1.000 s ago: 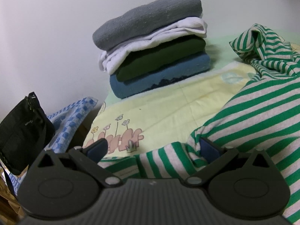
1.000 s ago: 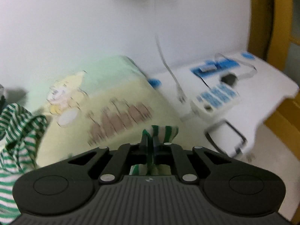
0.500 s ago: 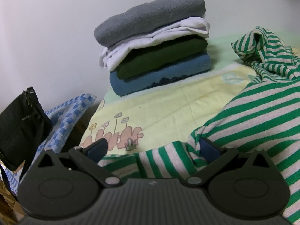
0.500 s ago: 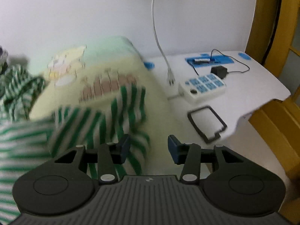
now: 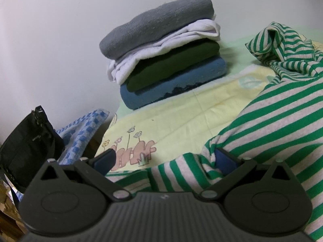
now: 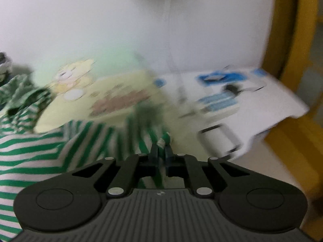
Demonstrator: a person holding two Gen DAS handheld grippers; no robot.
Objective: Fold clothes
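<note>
Stripes fill our near view: the green-and-white shirt lies rumpled on the yellow blanket. Our left gripper stands spread, cloth bunched against its right finger. Our right gripper has just closed, pinching a fold of the shirt. Far left sits a stack of folded clothes, by the wall.

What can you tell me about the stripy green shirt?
The striped shirt is a soft knit with green and pale grey stripes, spread unfolded and rumpled over the yellow cartoon blanket. One part bunches up into a peak near the back. The left hand-held gripper stands open, with a fold of it against its right finger. The right hand-held gripper has just closed and pinches a narrow bit of its edge.
</note>
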